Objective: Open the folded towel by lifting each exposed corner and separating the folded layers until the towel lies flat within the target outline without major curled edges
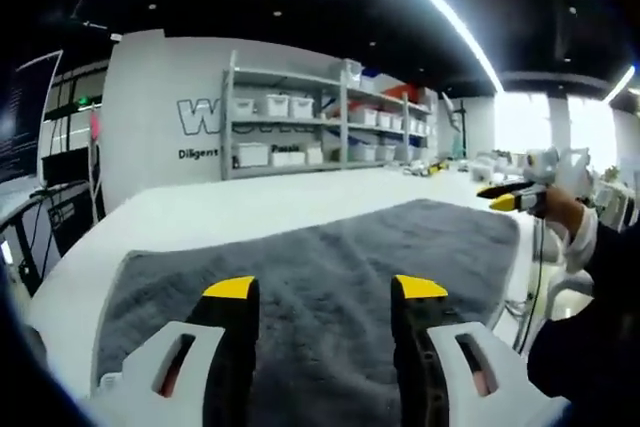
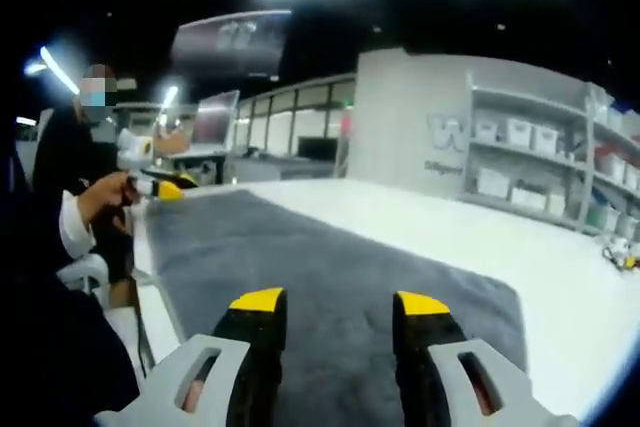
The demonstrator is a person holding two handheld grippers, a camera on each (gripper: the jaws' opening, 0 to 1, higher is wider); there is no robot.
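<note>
Both of your yellow-tipped grippers, left [image 1: 325, 292] and right [image 2: 340, 305], hover with jaws apart, holding nothing.
Beneath them the fuzzy dark grey towel [image 1: 330, 247] lies spread on the white table [image 1: 210, 212]. Behind it stand grey metal shelves [image 1: 330, 122] with white bins; the wall lettering reads "Diligent".

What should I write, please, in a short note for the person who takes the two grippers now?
Left gripper: open, holding nothing, above the grey towel.
Right gripper: open, holding nothing, above the same towel.
The towel is spread out on the white table and looks mostly flat.
Done: the layers seem unfolded.
Left: check the edges for curls and the fit to the outline; no outline can be made out here.
</note>
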